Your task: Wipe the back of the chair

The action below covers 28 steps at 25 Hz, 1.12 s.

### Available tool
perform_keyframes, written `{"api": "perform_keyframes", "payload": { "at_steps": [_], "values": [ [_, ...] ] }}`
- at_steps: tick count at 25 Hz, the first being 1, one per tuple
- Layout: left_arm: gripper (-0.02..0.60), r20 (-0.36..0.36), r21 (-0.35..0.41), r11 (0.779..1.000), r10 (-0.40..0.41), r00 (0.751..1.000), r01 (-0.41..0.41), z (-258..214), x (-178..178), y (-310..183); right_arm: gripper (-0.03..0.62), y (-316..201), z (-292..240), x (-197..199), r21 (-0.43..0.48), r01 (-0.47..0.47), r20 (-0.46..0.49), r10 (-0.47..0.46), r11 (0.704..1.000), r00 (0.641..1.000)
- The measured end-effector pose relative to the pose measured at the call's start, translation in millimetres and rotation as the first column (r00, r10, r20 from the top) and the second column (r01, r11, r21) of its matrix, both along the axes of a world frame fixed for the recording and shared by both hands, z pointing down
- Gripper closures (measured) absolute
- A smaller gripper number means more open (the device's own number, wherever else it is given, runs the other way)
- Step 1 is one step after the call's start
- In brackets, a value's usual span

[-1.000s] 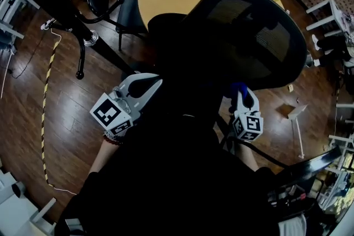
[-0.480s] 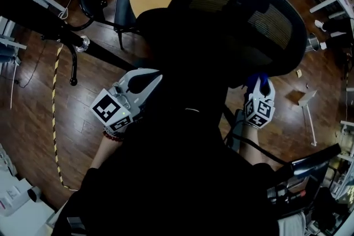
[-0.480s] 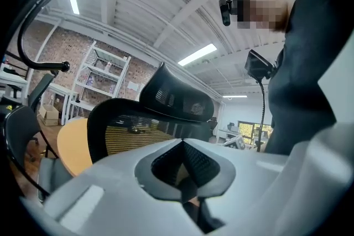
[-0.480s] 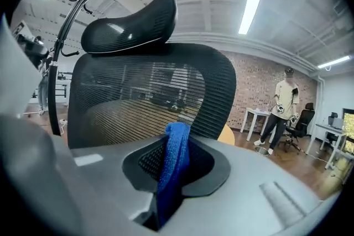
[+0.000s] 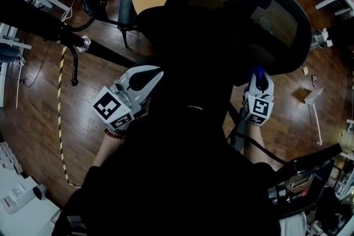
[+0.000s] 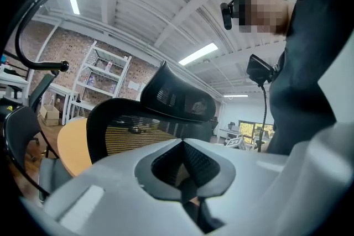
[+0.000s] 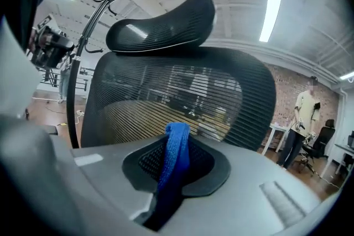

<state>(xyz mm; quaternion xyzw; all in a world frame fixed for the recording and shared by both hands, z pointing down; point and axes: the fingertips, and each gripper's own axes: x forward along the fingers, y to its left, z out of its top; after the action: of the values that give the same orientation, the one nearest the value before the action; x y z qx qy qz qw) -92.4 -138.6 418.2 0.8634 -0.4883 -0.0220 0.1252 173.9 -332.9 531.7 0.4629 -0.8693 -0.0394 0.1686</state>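
Chair back upright, headrest above, right tongs pinching blue cloth, left tongs closed, empty

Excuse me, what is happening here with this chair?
A person is behind a black mesh office chair, with a gripper in each hand. The right gripper has its jaws closed on a blue cloth and points it at the backrest; whether the cloth touches it is not clear. The left gripper is shut and empty, held off to the chair's side.
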Motion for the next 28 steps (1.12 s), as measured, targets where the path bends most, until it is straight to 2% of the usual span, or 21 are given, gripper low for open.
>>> {"api": "perform_keyframes", "payload": {
  "at_steps": [4,6,12,17,21,24,28],
  "values": [
    [0.575,0.007,-0.003,1.0,0.005,1.0,-0.005,1.1,3.0,3.4,0.557,-1.7,1.3,-8.6,0.004,-0.072,0.054,0.072,0.997,0.996],
    [0.575,0.007,-0.005,1.0,0.001,1.0,-0.001,1.7,1.7,5.2,0.557,0.9,1.3,-13.6,0.006,-0.068,0.071,0.067,0.998,0.995],
    [0.575,0.019,0.005,1.0,0.005,1.0,-0.005,-0.6,3.8,5.1,0.557,14.0,0.9,-63.2,0.038,0.086,0.048,-0.088,0.996,0.995],
    [0.575,0.018,0.014,1.0,-0.008,1.0,0.008,-3.0,2.1,7.6,0.557,27.2,2.2,-115.2,0.038,0.207,0.055,-0.209,0.978,0.976],
    [0.575,0.018,0.023,0.999,-0.039,0.999,0.039,-6.6,-5.5,11.4,0.554,32.9,1.4,-151.6,0.027,0.26,0.077,-0.262,0.965,0.962],
    [0.575,0.018,0.03,0.998,-0.061,0.998,0.06,-7.7,-8.6,14.9,0.553,41.6,1.6,-177.1,0.023,0.339,0.072,-0.34,0.941,0.938],
    [0.575,0.012,0.028,0.995,-0.101,0.995,0.101,-4.5,-17.4,21.8,0.554,61.6,3.6,-232.2,0.011,0.491,0.041,-0.491,0.871,0.87]
  ]
}}
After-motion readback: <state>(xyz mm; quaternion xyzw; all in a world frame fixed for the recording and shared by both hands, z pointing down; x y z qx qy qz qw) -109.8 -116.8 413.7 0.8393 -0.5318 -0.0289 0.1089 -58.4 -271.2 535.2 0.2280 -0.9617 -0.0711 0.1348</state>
